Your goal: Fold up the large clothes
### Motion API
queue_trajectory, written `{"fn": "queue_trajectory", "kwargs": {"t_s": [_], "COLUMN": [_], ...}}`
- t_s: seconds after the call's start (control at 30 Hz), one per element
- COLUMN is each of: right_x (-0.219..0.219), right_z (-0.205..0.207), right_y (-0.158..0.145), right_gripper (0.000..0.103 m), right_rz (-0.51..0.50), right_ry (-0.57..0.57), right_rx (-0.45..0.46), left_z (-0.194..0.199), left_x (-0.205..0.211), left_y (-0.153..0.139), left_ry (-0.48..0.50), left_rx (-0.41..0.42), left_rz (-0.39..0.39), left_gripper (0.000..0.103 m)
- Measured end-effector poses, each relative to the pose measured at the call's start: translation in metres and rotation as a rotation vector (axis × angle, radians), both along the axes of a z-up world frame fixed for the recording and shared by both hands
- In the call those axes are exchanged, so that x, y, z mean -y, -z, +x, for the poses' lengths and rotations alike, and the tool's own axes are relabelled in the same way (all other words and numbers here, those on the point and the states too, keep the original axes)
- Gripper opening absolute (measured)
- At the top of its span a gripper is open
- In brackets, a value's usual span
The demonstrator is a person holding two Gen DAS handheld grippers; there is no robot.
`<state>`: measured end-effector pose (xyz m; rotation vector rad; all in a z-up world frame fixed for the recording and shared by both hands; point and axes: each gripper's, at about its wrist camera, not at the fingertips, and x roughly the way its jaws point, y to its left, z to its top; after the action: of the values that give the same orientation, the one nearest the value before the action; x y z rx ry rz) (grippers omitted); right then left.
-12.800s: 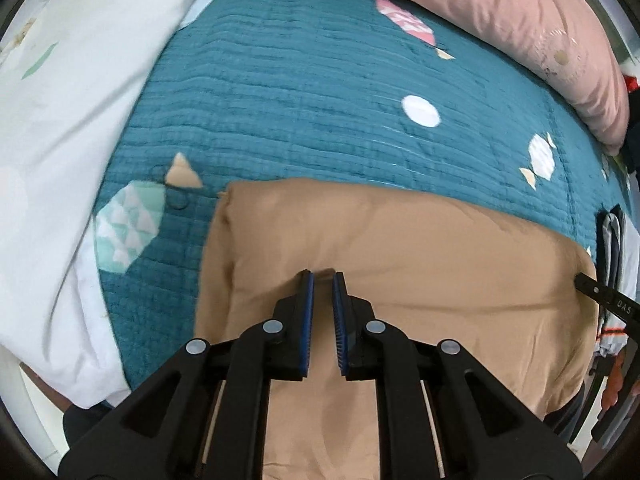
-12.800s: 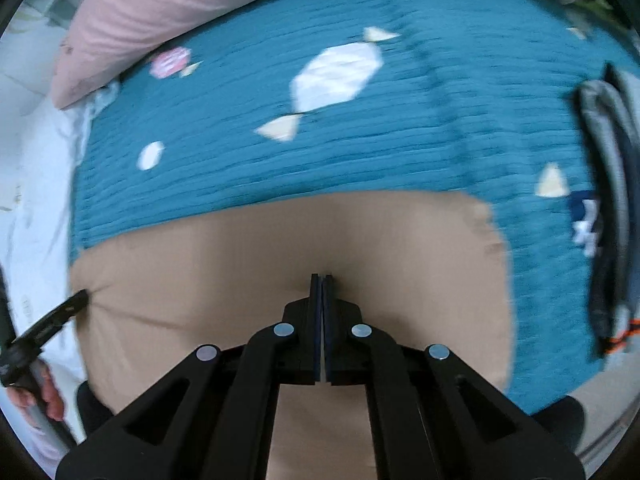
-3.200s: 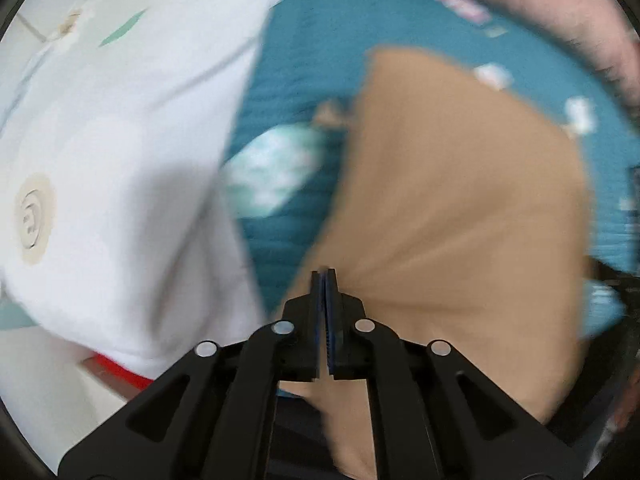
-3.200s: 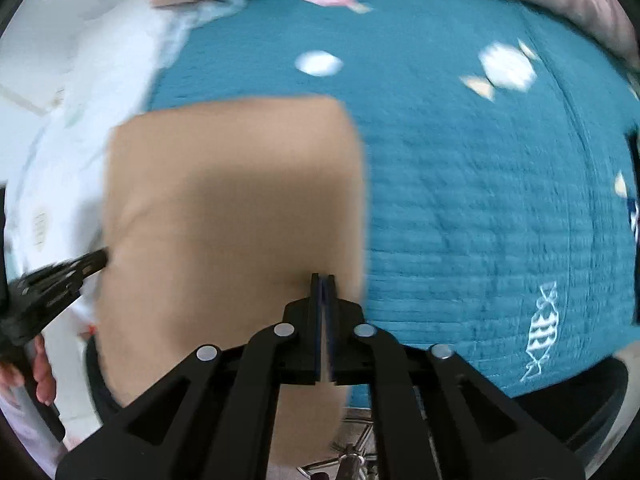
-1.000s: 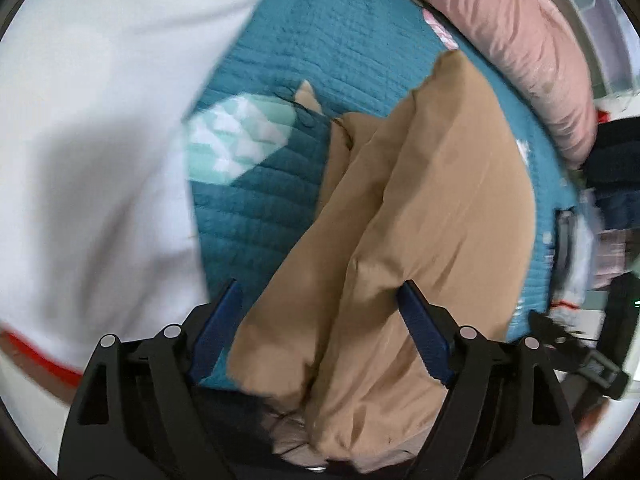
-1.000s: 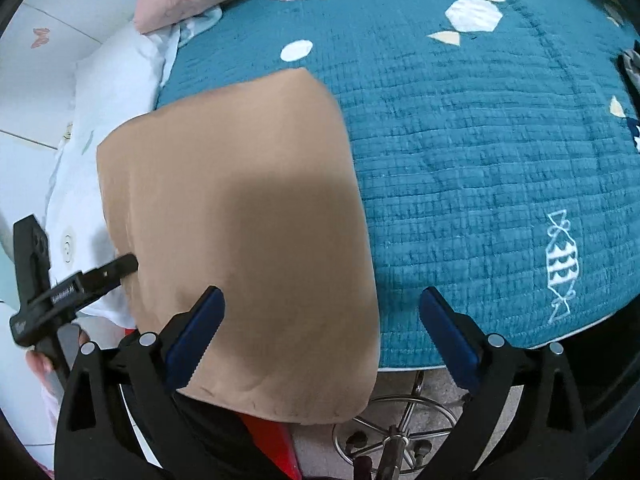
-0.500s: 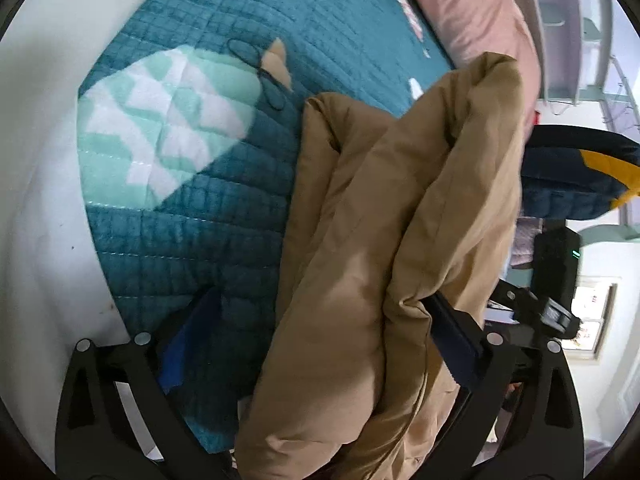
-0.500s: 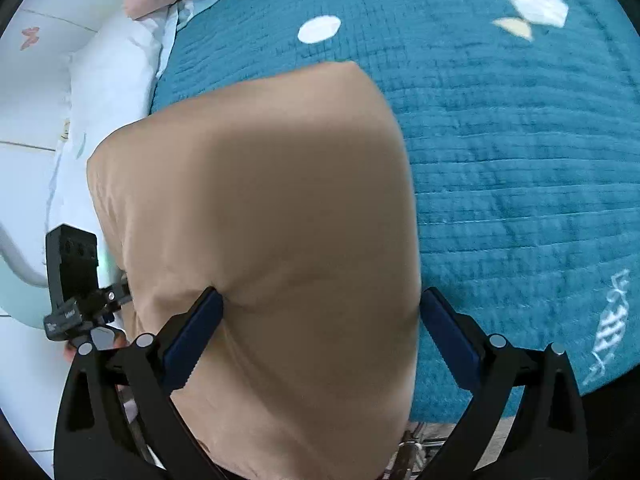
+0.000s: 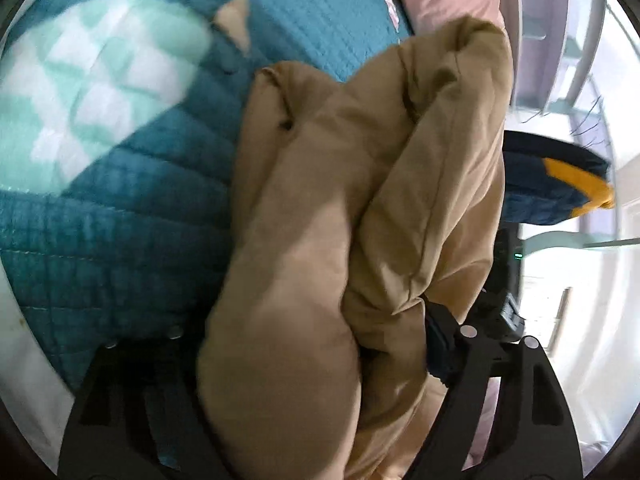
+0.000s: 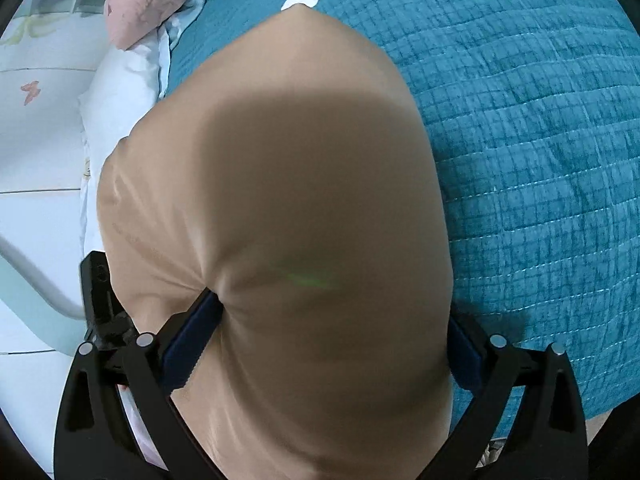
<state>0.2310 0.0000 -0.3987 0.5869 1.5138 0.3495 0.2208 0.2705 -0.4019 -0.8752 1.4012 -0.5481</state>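
Both grippers have swung wide since a second ago and pushed in around the folded tan garment [image 10: 288, 208], which now fills each view instead of lying flat ahead. Under it runs the teal quilt [image 10: 540, 140], off to the right of the right gripper [image 10: 320, 340]; the pink pillow [image 10: 140, 4] sits far ahead and left. That right gripper stands spread wide, the bundle bulging between its blue pads [image 10: 192, 332], the left pad dimpling the cloth. From the left gripper [image 9: 304, 360], also spread wide, the garment is a thick stack of rolled layers reaching forward, its far end raised; the left finger is blurred and mostly buried.

Soft and puffy it looks, light for its bulk, and smooth enough to slide. Layers could slump apart if pinched at one edge, so the likely hold is across the whole thickness near the fold, both sides squeezed together.
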Motion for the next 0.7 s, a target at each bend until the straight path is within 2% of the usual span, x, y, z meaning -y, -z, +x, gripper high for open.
{"fn": "queue_trajectory", "kwargs": {"t_s": [0.03,0.07,0.1,0.17,0.23,0.3,0.47,0.7], "right_x": [-0.003,-0.003,-0.004,-0.003,-0.001,0.0,0.008,0.026], "right_z": [0.001,0.0,-0.001,-0.002,-0.003,-0.004,-0.01,-0.016], "right_y": [-0.001,-0.005,-0.011,-0.019,-0.025,-0.029,-0.043,-0.077], "right_gripper": [0.084,0.079,0.069,0.06,0.054,0.051,0.05,0.049], "right_rz": [-0.009,-0.014,-0.015,-0.008,0.003,0.017,0.061,0.067], "right_ry": [0.004,0.002,-0.008,-0.027,-0.036,-0.037,-0.033,-0.044], "right_rx": [0.009,0.018,0.032,0.05,0.058,0.068,0.09,0.164], "left_z": [0.0,-0.002,-0.002,-0.005,-0.007,-0.013,-0.017,-0.012], "left_x": [0.003,0.004,0.004,0.0,0.003,0.005,0.016,0.056], "left_y": [-0.003,-0.006,-0.005,-0.009,-0.019,-0.029,-0.057,-0.082], "left_ry": [0.005,0.007,0.004,-0.02,-0.014,0.006,0.009,0.011], "left_rx": [0.01,0.02,0.018,-0.004,0.013,0.04,0.058,0.082], "left_rz": [0.022,0.044,0.045,0.034,0.061,0.105,0.119,0.139], "left_gripper": [0.076,0.067,0.057,0.05,0.05,0.049,0.048,0.048]}}
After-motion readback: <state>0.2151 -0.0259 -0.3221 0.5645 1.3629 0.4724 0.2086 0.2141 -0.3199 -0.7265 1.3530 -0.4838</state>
